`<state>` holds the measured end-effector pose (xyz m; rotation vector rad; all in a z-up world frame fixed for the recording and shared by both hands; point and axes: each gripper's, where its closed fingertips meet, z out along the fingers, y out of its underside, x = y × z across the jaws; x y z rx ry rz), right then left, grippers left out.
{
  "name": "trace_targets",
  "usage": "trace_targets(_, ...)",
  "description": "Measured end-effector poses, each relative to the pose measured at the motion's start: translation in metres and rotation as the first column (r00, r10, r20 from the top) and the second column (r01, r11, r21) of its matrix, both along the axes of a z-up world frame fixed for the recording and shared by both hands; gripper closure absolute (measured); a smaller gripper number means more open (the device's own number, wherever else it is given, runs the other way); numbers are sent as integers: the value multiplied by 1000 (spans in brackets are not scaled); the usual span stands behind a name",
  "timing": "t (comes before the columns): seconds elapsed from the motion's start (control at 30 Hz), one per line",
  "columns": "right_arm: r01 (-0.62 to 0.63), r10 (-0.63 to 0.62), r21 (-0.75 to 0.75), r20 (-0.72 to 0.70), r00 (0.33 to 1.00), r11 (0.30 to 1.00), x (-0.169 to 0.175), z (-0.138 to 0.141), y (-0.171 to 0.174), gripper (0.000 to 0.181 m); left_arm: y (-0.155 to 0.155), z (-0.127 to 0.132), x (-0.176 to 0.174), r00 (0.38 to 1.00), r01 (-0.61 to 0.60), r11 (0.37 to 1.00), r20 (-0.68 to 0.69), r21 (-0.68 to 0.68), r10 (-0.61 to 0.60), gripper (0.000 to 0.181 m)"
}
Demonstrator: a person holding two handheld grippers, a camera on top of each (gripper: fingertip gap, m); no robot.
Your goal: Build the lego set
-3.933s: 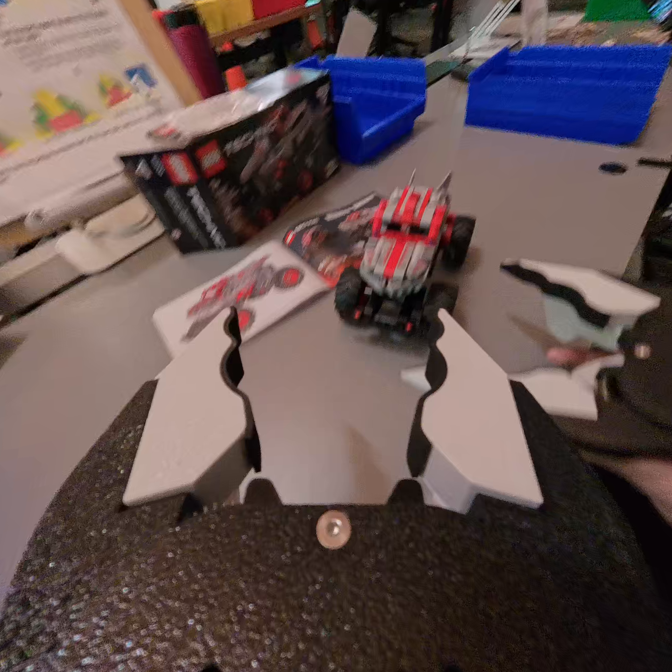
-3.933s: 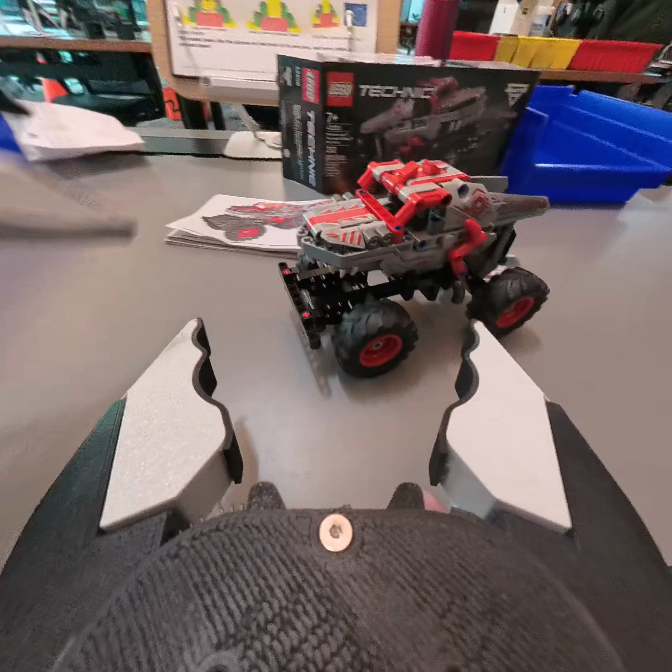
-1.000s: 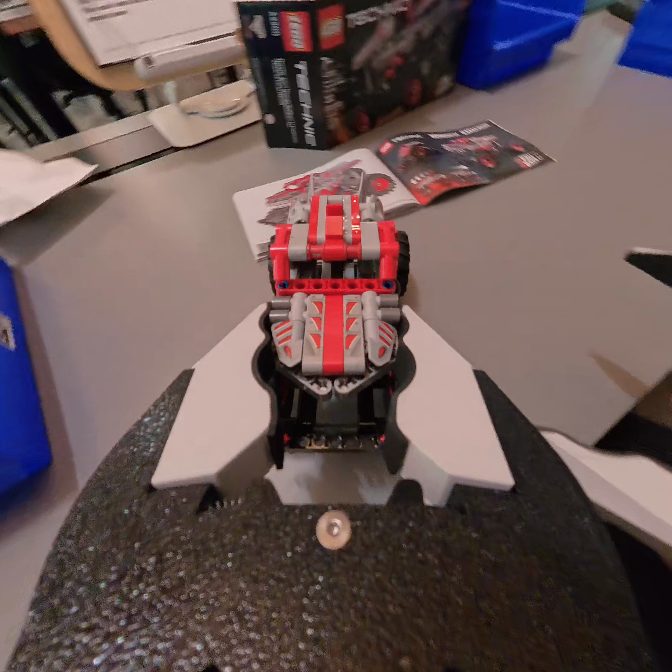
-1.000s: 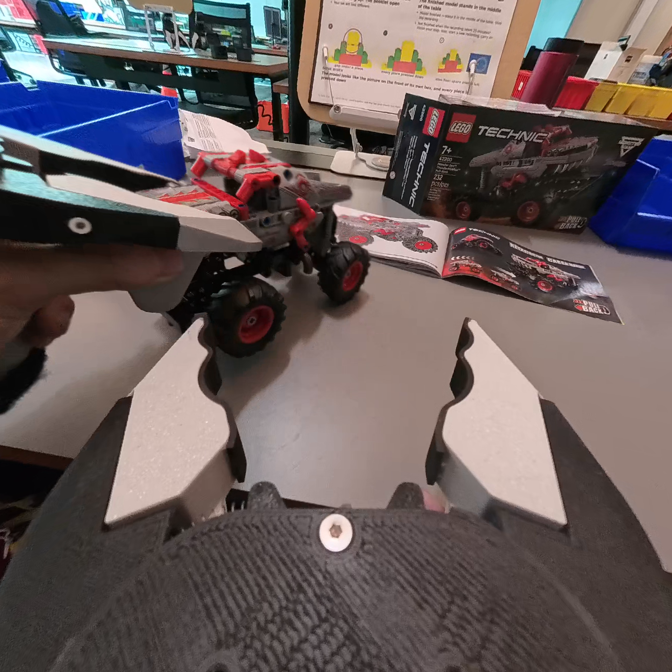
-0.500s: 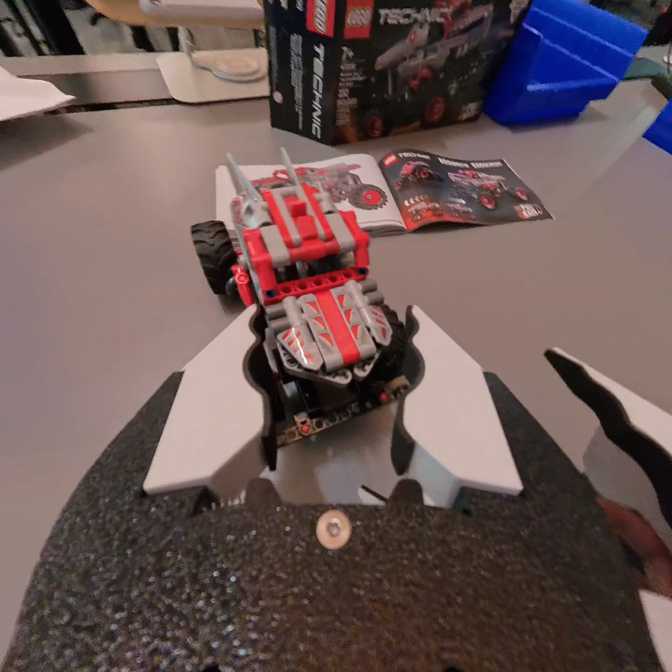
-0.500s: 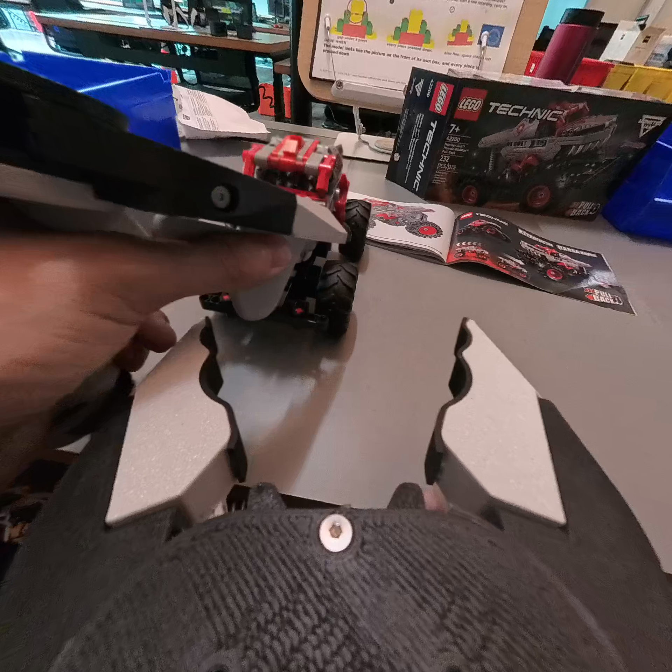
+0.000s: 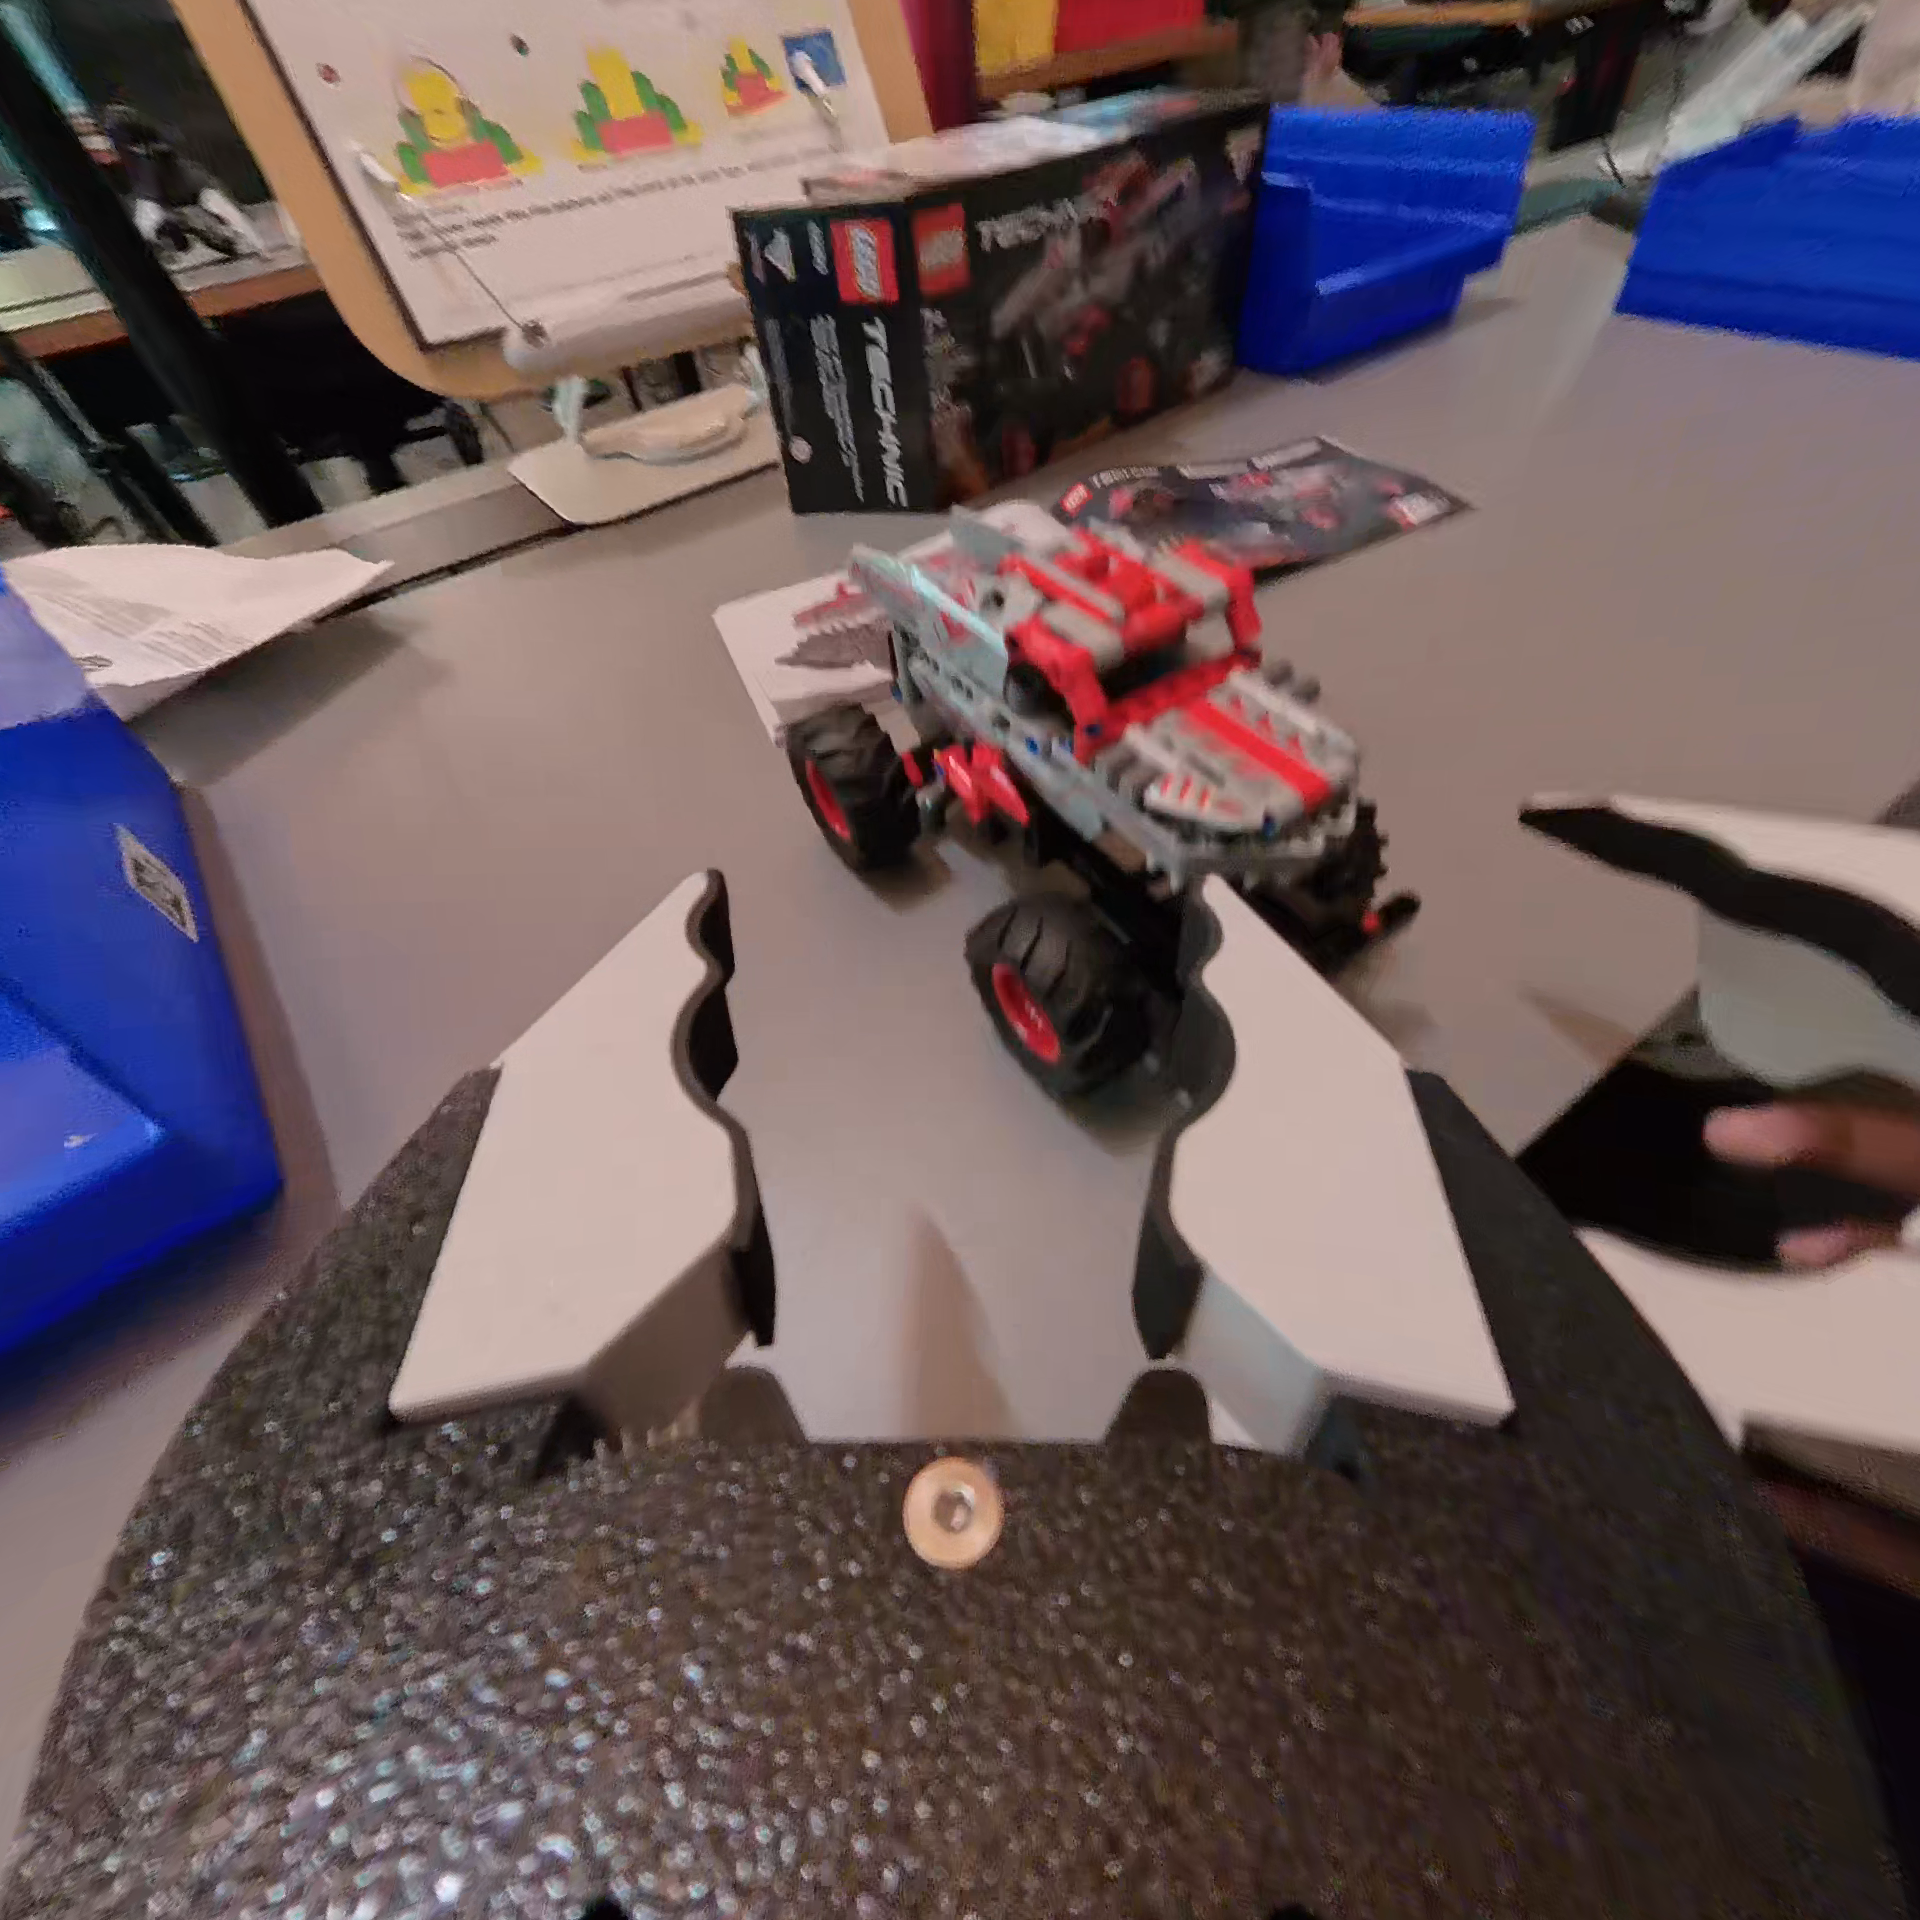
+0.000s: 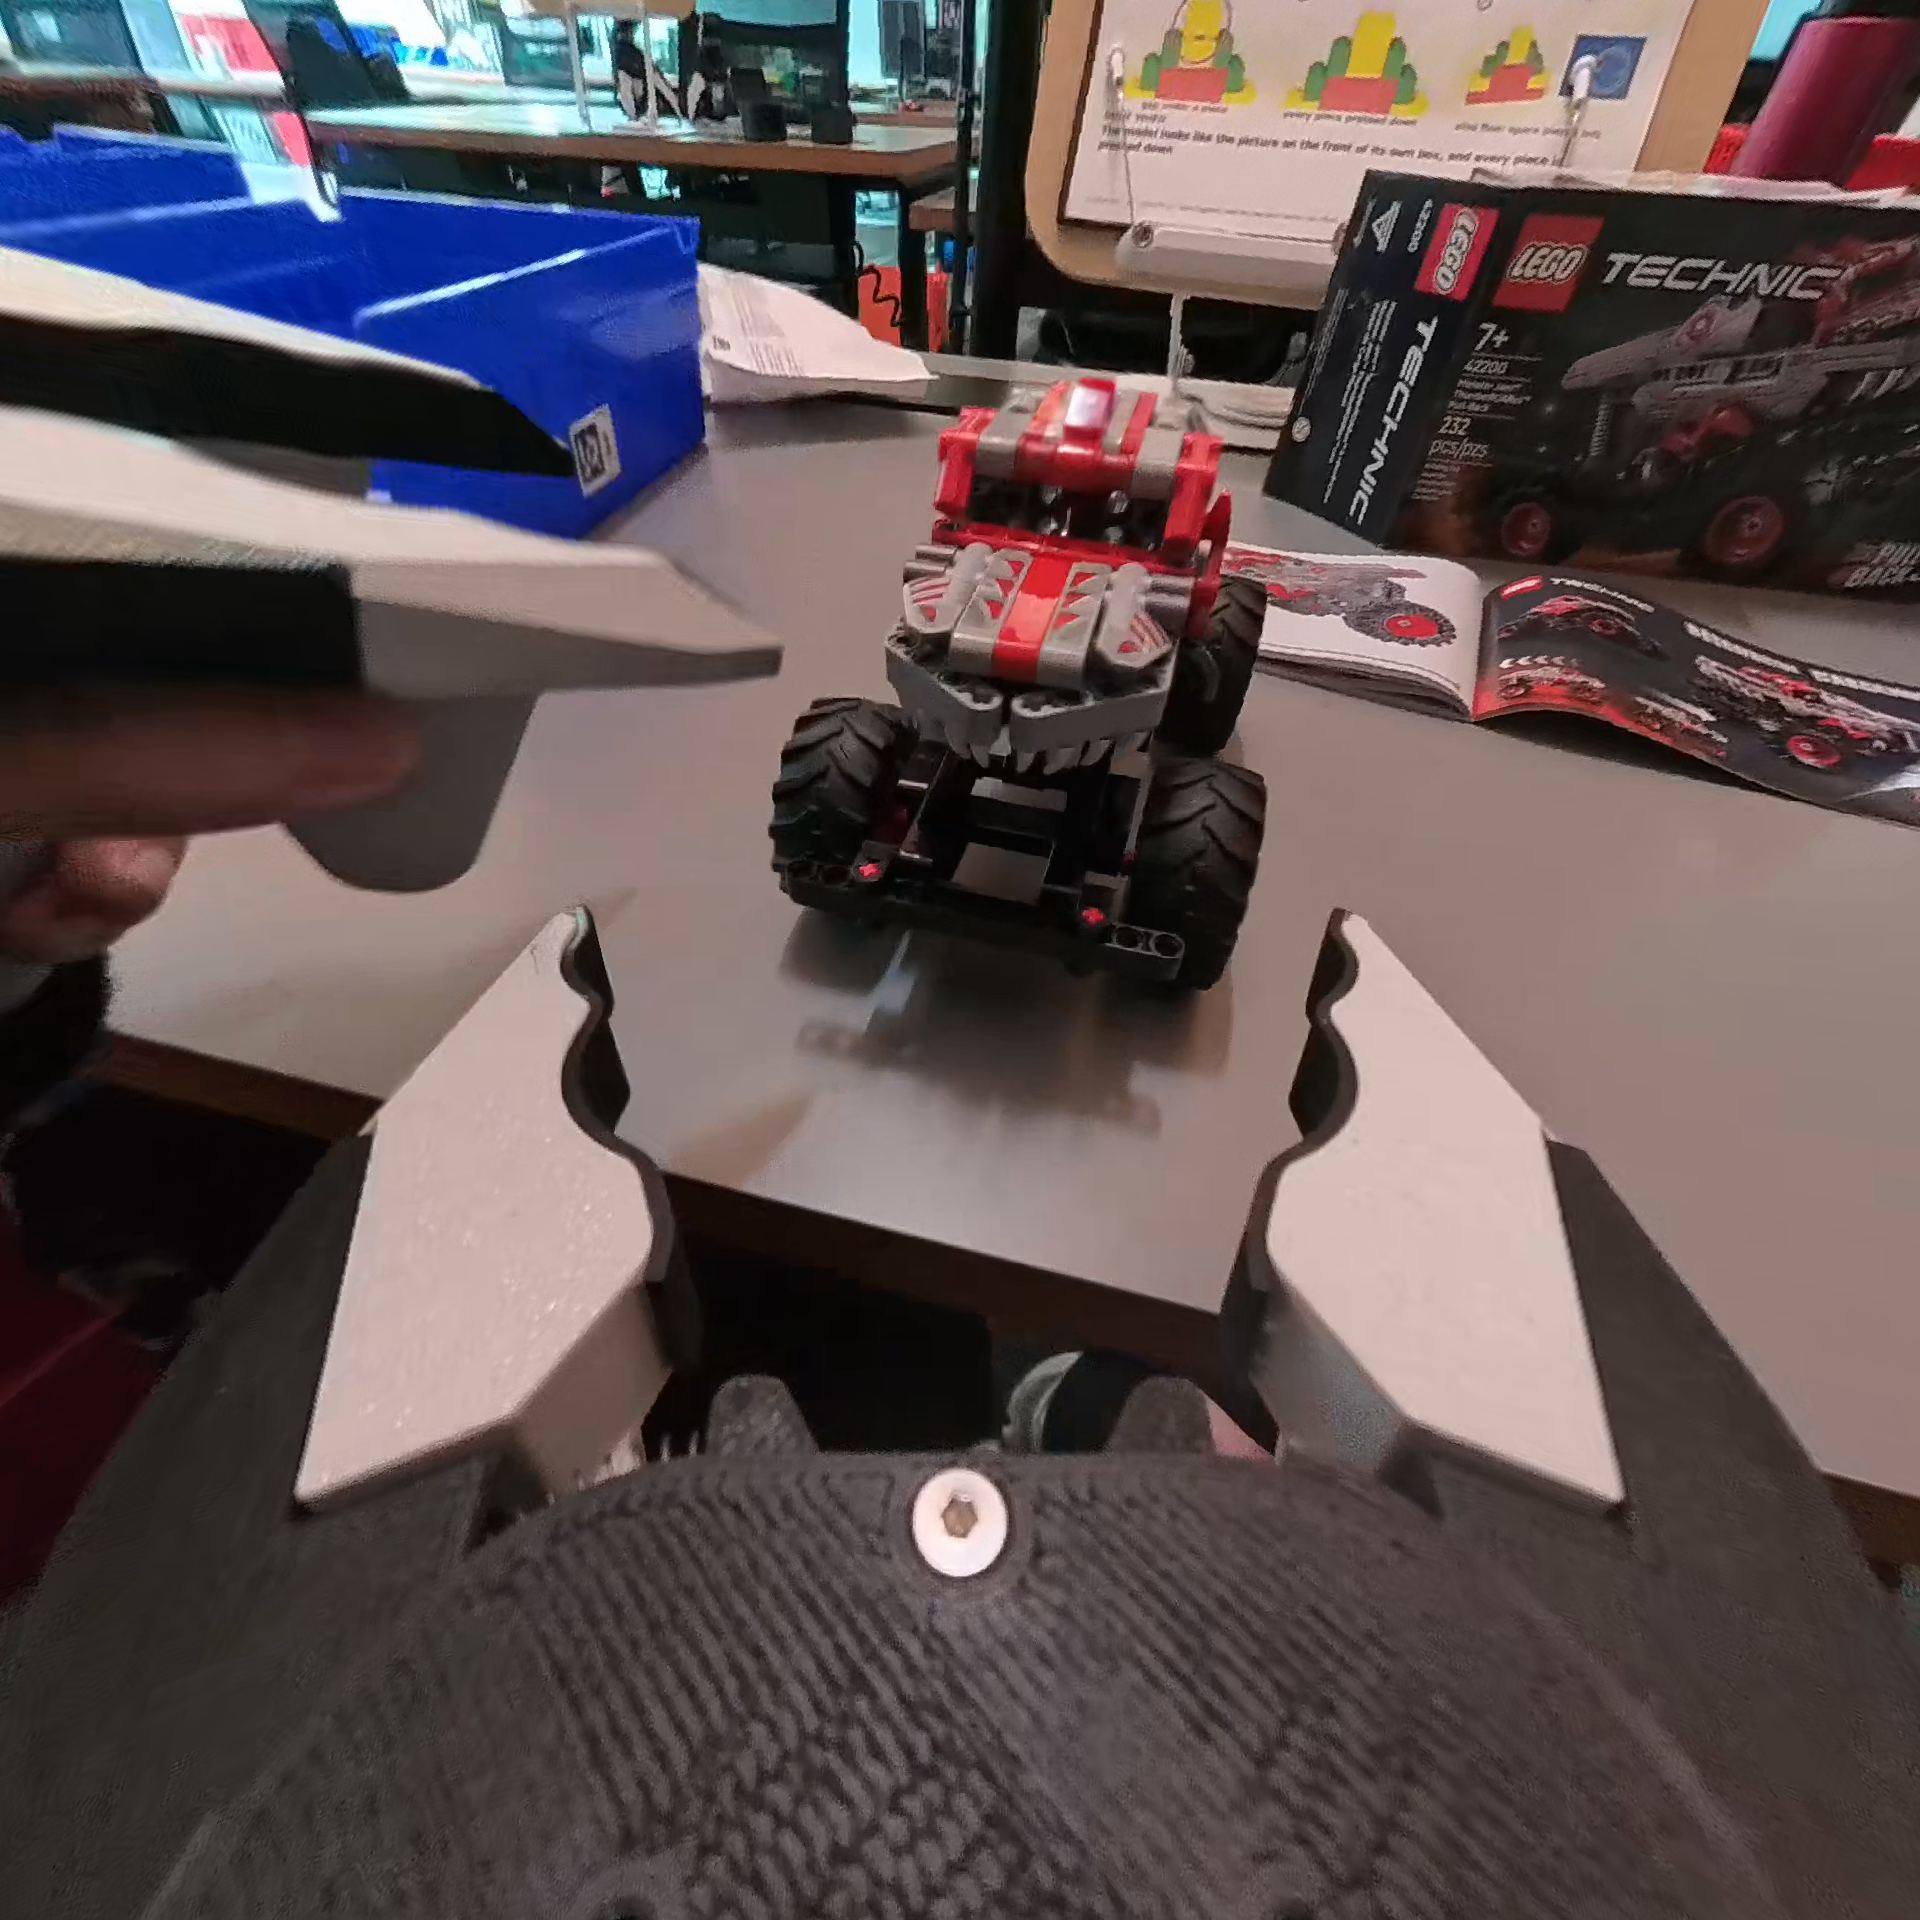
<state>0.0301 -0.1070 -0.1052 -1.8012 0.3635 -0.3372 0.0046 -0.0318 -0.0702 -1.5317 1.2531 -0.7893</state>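
A red and grey lego monster truck (image 7: 1081, 758) with black tyres stands on all its wheels on the grey table (image 7: 520, 810). In the right wrist view the truck (image 8: 1039, 686) faces me, close to the table's front edge. My left gripper (image 7: 961, 904) is open and empty just behind and left of the truck; its right finger (image 7: 1309, 1122) is beside a front wheel. My right gripper (image 8: 956, 935) is open and empty, just in front of the truck. The left gripper also shows in the right wrist view (image 8: 623, 623), with a hand under it.
The black set box (image 7: 997, 312) stands at the back, with the open instruction booklet (image 8: 1558, 655) lying before it. Blue bins stand at the left (image 7: 94, 1018) and back right (image 7: 1382, 229). A loose paper sheet (image 7: 177, 613) lies at the back left. A picture board (image 8: 1351, 104) stands behind.
My left gripper has let go of the truck, opened wide and drawn back to the left. The truck now stands free, turned with its front toward my right gripper.
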Motion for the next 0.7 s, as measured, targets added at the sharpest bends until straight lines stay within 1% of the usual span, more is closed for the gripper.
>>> trace_targets(0.07, 8, -8, -4, 0, 1000, 1000, 0, -1, -3, 49, -9, -11, -9, 997, 75, 997, -10, -9, -75, 98)
trace_targets(0.17, 4, -4, -7, -28, 1000, 1000, -3, 0, -5, 50, -18, -18, -18, 988, 154, 988, -22, 2, -154, 100)
trace_targets(0.23, 8, -8, 6, -16, 1000, 1000, -5, 8, -7, 50, -22, -24, -21, 978, 199, 979, -66, 38, -197, 108)
trace_targets(0.3, -3, 3, 6, -24, 1000, 1000, -11, 11, -7, 51, -20, -30, -21, 971, 226, 970, -105, 88, -217, 113)
trace_targets(0.33, -11, 12, 11, -34, 999, 1000, -14, 13, -6, 52, -20, -35, -21, 963, 250, 964, -130, 91, -237, 115)
trace_targets(0.4, -16, 16, 5, -22, 1000, 1000, -17, 15, -7, 52, -19, -45, -21, 940, 307, 949, -183, 77, -289, 108)
trace_targets(0.53, -10, 10, 4, -9, 1000, 1000, -17, 17, -9, 51, -13, -55, -21, 894, 403, 912, -247, 82, -373, 104)
trace_targets(0.7, -7, 7, -1, -17, 1000, 1000, -15, 14, -3, 51, -19, -70, -6, 801, 543, 837, -340, 69, -492, 102)
